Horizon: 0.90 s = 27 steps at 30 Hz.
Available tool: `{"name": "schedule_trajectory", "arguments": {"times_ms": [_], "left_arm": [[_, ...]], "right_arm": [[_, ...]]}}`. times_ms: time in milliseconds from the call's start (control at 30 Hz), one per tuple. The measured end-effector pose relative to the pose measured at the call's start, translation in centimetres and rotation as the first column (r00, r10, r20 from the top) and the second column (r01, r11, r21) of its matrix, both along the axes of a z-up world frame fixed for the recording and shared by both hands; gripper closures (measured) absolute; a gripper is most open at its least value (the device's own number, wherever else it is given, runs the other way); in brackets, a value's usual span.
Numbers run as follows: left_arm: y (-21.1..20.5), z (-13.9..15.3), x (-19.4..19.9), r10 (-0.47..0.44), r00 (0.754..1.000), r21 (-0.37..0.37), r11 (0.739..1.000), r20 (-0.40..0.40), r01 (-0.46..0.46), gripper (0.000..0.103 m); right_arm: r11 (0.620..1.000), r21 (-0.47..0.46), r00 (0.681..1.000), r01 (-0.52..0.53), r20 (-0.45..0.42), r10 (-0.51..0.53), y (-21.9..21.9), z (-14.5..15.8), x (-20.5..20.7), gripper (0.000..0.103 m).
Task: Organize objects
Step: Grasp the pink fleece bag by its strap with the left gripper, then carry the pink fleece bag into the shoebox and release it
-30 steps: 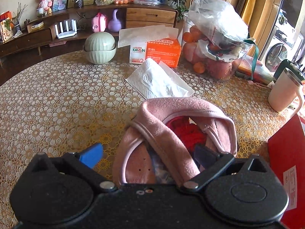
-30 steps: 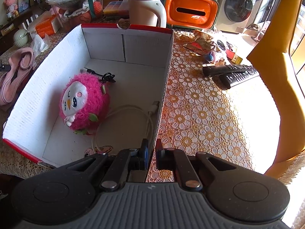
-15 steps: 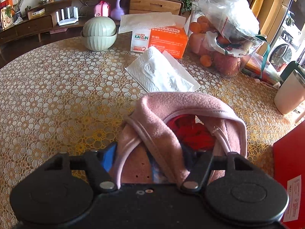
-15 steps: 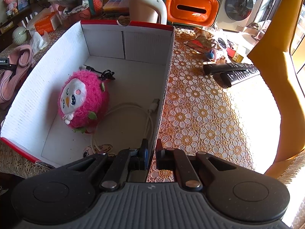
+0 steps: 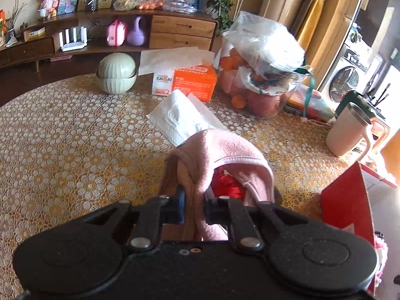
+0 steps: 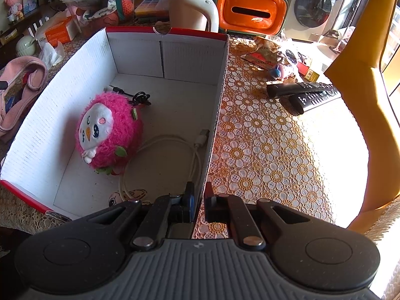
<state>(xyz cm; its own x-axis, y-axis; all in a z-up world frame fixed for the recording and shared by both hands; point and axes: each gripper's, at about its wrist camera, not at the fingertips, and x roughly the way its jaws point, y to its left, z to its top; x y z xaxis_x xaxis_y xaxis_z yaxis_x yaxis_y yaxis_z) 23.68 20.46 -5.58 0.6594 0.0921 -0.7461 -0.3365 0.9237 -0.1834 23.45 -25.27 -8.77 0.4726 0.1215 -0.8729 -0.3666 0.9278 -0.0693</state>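
My left gripper (image 5: 194, 206) is shut on a fold of the pink fleece garment (image 5: 220, 150), which has a red lining showing and hangs lifted off the lace tablecloth. The garment also shows at the left edge of the right wrist view (image 6: 22, 85). My right gripper (image 6: 198, 200) is shut on the right wall of the red-and-white cardboard box (image 6: 215, 125). Inside the box lie a pink plush toy (image 6: 107, 130), a white cable (image 6: 175, 150) and a black cable (image 6: 137, 97). The box's red side shows in the left wrist view (image 5: 347, 205).
The left wrist view has a tissue (image 5: 182, 120), an orange tissue box (image 5: 190, 80), green bowls (image 5: 116, 73), a bag of fruit (image 5: 262, 75) and a cream mug (image 5: 347, 130). Right of the box lie two remotes (image 6: 307, 93), wrappers (image 6: 270, 52) and an orange container (image 6: 250, 12).
My left gripper's fingers have closed on the pink garment and raised it off the table. The right gripper has kept its hold on the box wall.
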Motion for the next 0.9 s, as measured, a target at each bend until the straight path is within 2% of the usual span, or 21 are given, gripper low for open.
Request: {"name": "schedule_trajectory", "arguments": {"times_ms": [167,367,500,767,900], "left_arm": [[-2.7,3.4,-1.3,-0.094,0.994,0.025,0.995,0.049,0.093,0.092],[-5.9,7.9,-3.0,-0.192,0.973,0.044,0.981,0.126,0.188,0.092],[-8.2,10.7,-3.9,-0.258,0.951,0.057,0.966,0.173,0.251,0.092],[-13.9,14.7,-4.9,-0.407,0.882,0.094,0.913,0.236,0.396,0.092],[-16.0,16.1,-4.7,-0.446,0.853,0.043,0.891,0.271,0.452,0.092]], "right_arm": [[1.0,0.004,1.0,0.001,0.008,-0.001,0.0,-0.1,0.0,0.096],[1.0,0.024,1.0,0.011,0.008,-0.011,-0.2,-0.1,0.0,0.096],[1.0,0.026,1.0,0.01,0.013,-0.011,-0.2,0.0,-0.1,0.096],[0.999,0.032,1.0,0.004,0.021,-0.005,-0.2,-0.1,-0.1,0.096],[0.999,0.033,1.0,0.0,0.023,0.0,-0.1,-0.2,-0.1,0.096]]}}
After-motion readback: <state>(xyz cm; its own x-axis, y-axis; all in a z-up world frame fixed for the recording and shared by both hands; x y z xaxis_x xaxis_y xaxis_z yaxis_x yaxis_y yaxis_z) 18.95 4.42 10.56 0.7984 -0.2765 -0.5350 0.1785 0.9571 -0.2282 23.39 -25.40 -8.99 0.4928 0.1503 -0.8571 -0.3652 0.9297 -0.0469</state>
